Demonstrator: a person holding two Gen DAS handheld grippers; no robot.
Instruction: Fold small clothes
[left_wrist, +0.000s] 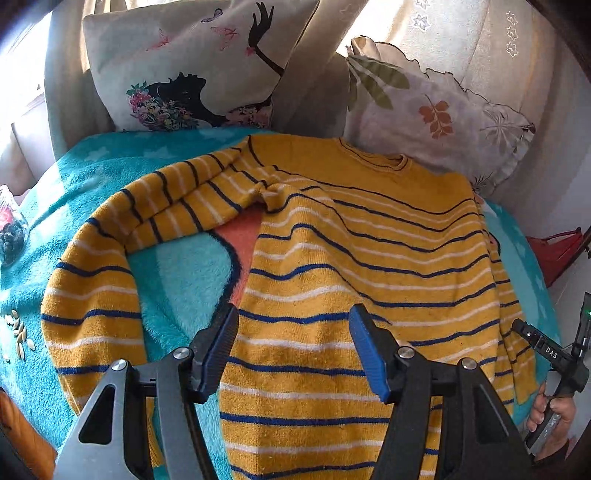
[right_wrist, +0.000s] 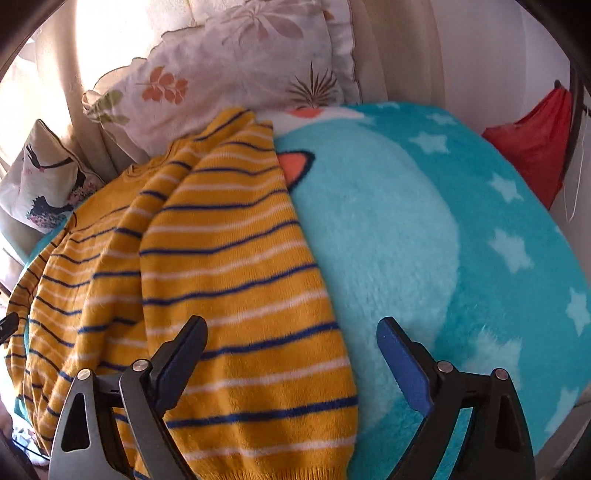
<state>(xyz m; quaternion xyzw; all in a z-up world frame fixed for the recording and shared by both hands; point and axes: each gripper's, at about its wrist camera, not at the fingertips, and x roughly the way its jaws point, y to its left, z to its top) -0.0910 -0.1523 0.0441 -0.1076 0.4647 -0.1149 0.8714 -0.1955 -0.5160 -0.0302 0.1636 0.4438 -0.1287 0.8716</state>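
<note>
Covering the bed, a turquoise star blanket under both released hand-held grippers, pillows behind.

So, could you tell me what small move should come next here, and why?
Probably lower the right gripper and close it on the sleeve cuff beneath it. Its jaws are open with nothing held, and that sleeve already lies folded over the sweater, so the cuff looks ready for the next fold.

Open blanket right of sweater; pillows block behind.
</note>
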